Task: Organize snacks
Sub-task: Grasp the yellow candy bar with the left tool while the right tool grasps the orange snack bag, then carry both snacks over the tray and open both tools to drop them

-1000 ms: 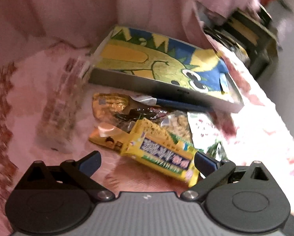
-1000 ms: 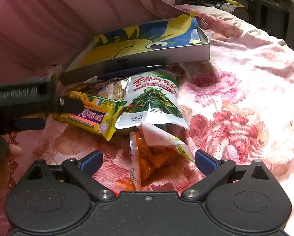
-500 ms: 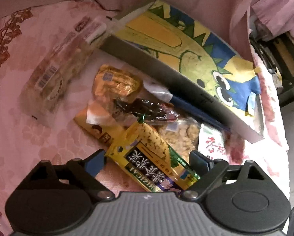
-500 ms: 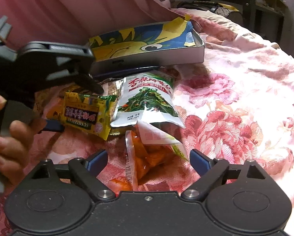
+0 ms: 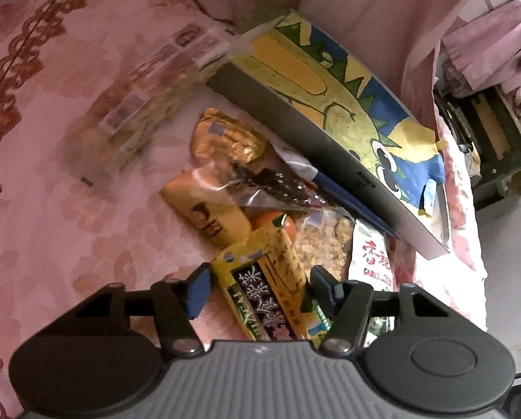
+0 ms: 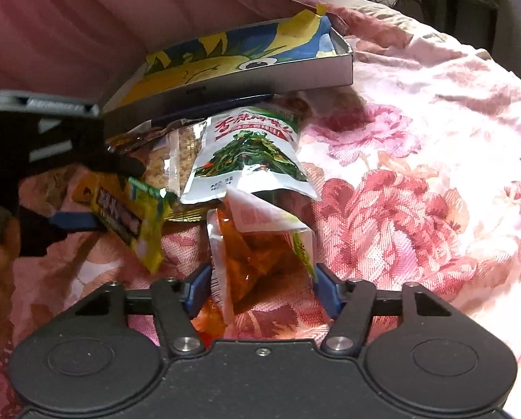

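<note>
A pile of snack packets lies on a pink floral bedspread (image 6: 417,181) before a shallow box with a cartoon-dragon lid (image 5: 333,104), also in the right wrist view (image 6: 232,66). My left gripper (image 5: 257,288) has closed in around a yellow packet with dark lettering (image 5: 270,289), also in the right wrist view (image 6: 127,213), tilted up off the bed. My right gripper (image 6: 260,291) straddles an orange clear-film packet (image 6: 257,255), fingers near its edges. A white-green seaweed packet (image 6: 250,153) lies behind it.
A gold foil packet (image 5: 225,139), a dark clear-wrapped snack (image 5: 270,185), a tan packet (image 5: 208,209) and a bag of crumbly bits (image 5: 323,241) lie in the pile. A clear wrapped pack (image 5: 138,118) lies apart at left. Dark furniture (image 5: 490,153) stands beyond the bed.
Both grippers have narrowed from wide open. The left moved over the yellow packet and tilted it up. The right moved forward around the orange packet.
</note>
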A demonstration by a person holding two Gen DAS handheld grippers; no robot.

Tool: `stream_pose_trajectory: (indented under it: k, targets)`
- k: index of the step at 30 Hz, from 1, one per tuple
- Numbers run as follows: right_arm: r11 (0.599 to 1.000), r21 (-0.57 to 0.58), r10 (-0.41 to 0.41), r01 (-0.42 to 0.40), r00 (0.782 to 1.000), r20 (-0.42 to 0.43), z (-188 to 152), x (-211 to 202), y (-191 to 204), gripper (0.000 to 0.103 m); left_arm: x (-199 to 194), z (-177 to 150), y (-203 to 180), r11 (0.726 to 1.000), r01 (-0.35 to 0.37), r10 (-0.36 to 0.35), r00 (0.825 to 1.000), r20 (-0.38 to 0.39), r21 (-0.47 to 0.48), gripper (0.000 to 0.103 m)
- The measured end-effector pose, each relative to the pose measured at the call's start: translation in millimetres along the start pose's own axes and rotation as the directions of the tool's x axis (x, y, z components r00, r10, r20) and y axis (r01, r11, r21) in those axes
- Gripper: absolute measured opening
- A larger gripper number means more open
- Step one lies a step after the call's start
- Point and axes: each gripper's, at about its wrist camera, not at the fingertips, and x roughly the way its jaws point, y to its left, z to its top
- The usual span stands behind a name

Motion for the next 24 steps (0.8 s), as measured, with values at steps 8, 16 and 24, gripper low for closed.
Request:
stream_pose_trajectory:
  k: [8, 16, 24]
  targets:
    - [0.999, 0.009, 0.045, -0.045, 0.999, -0.003, -4.6, -10.6, 0.2, 0.041, -13.7, -13.6, 9.1, 0.999, 0.029, -0.029, 1.000, -0.005, -0.027, 0.060]
    - [0.992, 0.067, 0.111, -0.109, 0.994, -0.026, -17.9, -34.3, -11.2, 0.040, -39.9, -32.3, 6.9, 0.998, 0.051, -0.053, 0.998, 0.040, 0.032, 0.058]
    - [0.990, 0.017, 0.137, -0.139, 0.988, 0.075, -21.6, -60.1, -6.1, 0.040, -73.4, -51.3, 6.2, 0.995, 0.074, -0.082, 0.989, 0.123, 0.068, 0.053]
